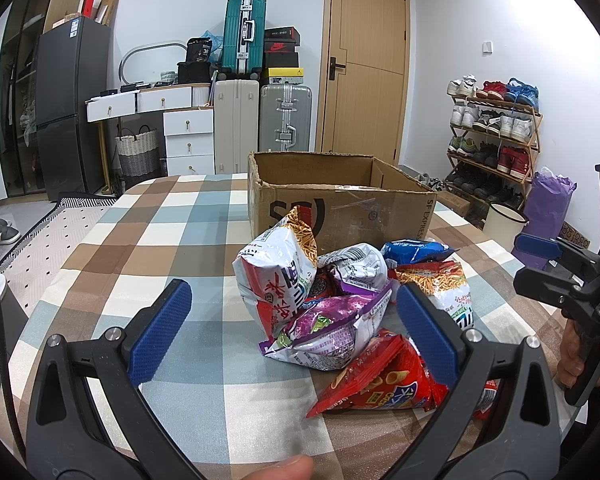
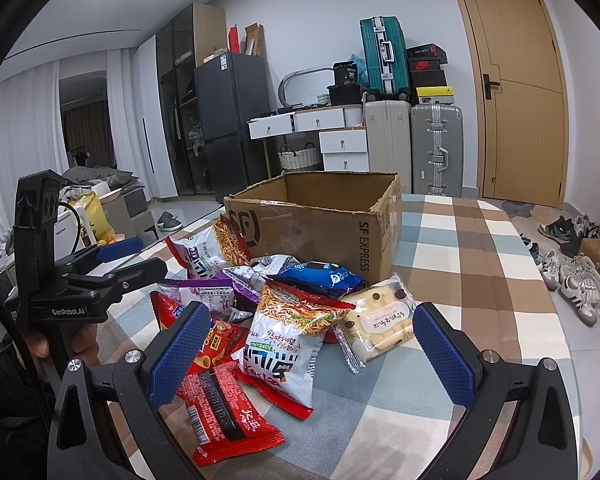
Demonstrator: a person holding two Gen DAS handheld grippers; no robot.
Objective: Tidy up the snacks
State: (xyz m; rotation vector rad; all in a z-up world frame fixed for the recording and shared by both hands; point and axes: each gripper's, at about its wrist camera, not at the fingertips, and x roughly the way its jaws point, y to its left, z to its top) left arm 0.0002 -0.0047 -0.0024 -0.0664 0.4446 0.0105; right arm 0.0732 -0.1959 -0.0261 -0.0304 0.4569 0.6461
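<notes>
A pile of several snack bags lies on the checked tablecloth in front of an open cardboard box (image 1: 340,208), which also shows in the right wrist view (image 2: 320,224). My left gripper (image 1: 296,308) is open and empty, its jaws standing either side of a purple bag (image 1: 332,328) and above a red bag (image 1: 384,380). My right gripper (image 2: 308,340) is open and empty over a white noodle-snack bag (image 2: 288,344), with a cream pastry pack (image 2: 380,320) and a red pack (image 2: 220,408) beside it. The right gripper also shows at the right edge of the left wrist view (image 1: 540,264). The left gripper also shows at the left of the right wrist view (image 2: 136,256).
The table (image 1: 140,240) carries a checked cloth. A blue bag (image 2: 320,276) lies near the box. Behind stand suitcases (image 1: 284,120), white drawers (image 1: 188,136), a dark fridge (image 1: 68,104), a wooden door (image 1: 364,60) and a shoe rack (image 1: 496,140).
</notes>
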